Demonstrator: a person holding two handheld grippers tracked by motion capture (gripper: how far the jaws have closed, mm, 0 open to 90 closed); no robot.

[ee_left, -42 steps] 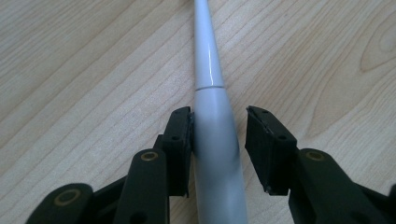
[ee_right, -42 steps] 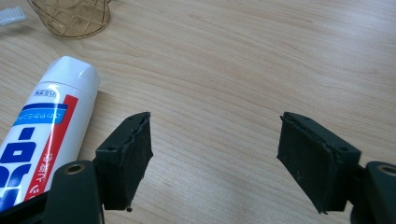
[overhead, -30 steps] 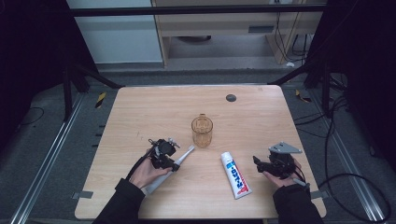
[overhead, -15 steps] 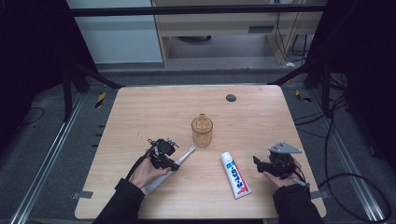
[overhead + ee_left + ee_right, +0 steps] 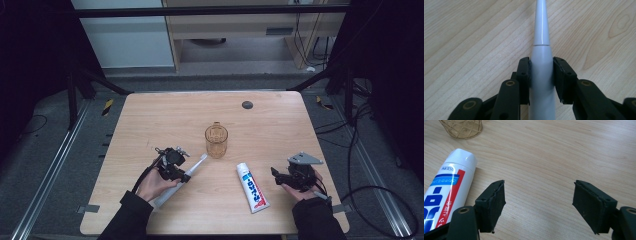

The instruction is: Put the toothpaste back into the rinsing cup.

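Note:
A white electric toothbrush (image 5: 187, 172) lies slanted on the wooden table (image 5: 165, 115), its head toward the amber glass cup (image 5: 216, 140). My left gripper (image 5: 176, 161) is shut on its handle; in the left gripper view both pads press the toothbrush (image 5: 541, 65) body. A white toothpaste tube (image 5: 252, 187) with a red and blue label lies right of the cup. My right gripper (image 5: 283, 176) rests low beside the tube, jaws wide open over bare wood. In the right gripper view my right gripper (image 5: 539, 200) holds nothing and the toothpaste tube (image 5: 447, 185) lies just left of it.
A small dark round disc (image 5: 247, 104) sits near the table's far edge. The cup's base (image 5: 461, 128) shows at the top left of the right gripper view. Cables run on the floor to the right of the table.

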